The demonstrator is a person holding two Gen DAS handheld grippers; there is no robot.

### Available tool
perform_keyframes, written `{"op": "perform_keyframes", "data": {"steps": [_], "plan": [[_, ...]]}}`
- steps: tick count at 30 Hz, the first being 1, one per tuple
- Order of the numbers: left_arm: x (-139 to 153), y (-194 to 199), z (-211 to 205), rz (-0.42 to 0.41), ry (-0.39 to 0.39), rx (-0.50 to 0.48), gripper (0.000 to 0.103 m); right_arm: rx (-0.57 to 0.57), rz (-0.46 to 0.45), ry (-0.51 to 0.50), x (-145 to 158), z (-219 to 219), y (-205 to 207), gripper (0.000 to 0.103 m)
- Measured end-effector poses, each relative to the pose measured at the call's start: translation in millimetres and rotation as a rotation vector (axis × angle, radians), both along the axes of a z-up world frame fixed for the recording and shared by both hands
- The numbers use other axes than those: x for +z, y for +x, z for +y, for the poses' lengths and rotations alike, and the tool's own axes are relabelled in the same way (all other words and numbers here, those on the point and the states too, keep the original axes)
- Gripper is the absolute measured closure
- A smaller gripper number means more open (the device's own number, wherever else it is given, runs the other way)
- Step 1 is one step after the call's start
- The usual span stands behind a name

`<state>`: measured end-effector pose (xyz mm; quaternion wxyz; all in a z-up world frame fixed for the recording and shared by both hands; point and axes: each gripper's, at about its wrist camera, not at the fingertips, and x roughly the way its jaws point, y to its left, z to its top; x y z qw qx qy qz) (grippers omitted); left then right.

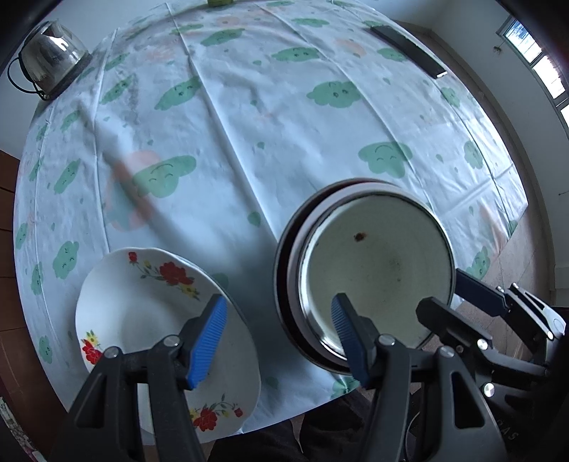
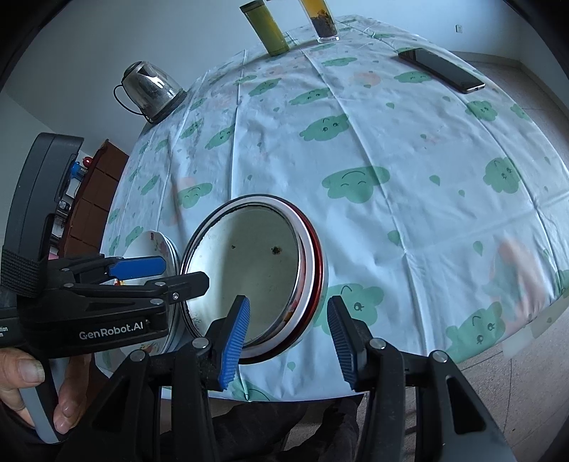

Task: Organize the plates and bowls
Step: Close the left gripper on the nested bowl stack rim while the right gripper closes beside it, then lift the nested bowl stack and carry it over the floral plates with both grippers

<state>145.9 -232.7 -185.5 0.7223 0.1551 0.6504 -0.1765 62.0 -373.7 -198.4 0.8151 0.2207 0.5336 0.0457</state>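
Observation:
A white plate with red flowers (image 1: pixel 142 309) lies at the table's near left edge. Its rim (image 2: pixel 156 241) shows behind my left gripper (image 2: pixel 177 275). Right of it stand nested bowls (image 1: pixel 377 270), white inside with a metal rim and a red outer one (image 2: pixel 249 256). My left gripper (image 1: pixel 279 341) points straight down and is open, one pad above the plate, the other above the bowls' left rim, nothing between them. My right gripper (image 2: pixel 288 341) straddles the bowls' near wall, one pad inside and one outside, with a gap showing. It also appears (image 1: pixel 444 295) at the bowls' right.
A glass kettle (image 2: pixel 153 90) stands at the far left corner, and a dark phone (image 2: pixel 441 69) lies at the far right. A green flask (image 2: pixel 270 32) and a tea glass (image 2: pixel 322 21) stand at the back edge. The table's front edge (image 2: pixel 391 376) runs just below both grippers.

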Motion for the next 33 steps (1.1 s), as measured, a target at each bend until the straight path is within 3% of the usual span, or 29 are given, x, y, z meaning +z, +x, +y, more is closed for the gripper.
{"op": "perform_keyframes", "data": {"steps": [6, 8, 12, 21, 33], "plan": [[-5.9, 1.9, -5.2, 0.012, -0.002, -0.024, 0.045, -0.013, 0.017, 0.02, -8.7, 0.3, 2.8, 0.055], [-8.7, 1.4, -7.5, 0.021, -0.002, -0.036, 0.052, -0.002, 0.026, 0.019, -10.8, 2.8, 3.6, 0.055], [-15.4, 0.4, -10.7, 0.045, -0.006, -0.052, 0.075, -0.003, 0.029, -0.004, -12.3, 5.7, 4.2, 0.059], [-21.2, -1.5, -15.0, 0.034, 0.018, -0.069, 0.076, -0.022, 0.037, -0.026, -11.7, 3.8, 3.7, 0.068], [2.0, -3.5, -5.2, 0.019, 0.005, -0.063, 0.076, -0.022, 0.032, -0.025, 5.7, 2.7, 6.2, 0.07]]}}
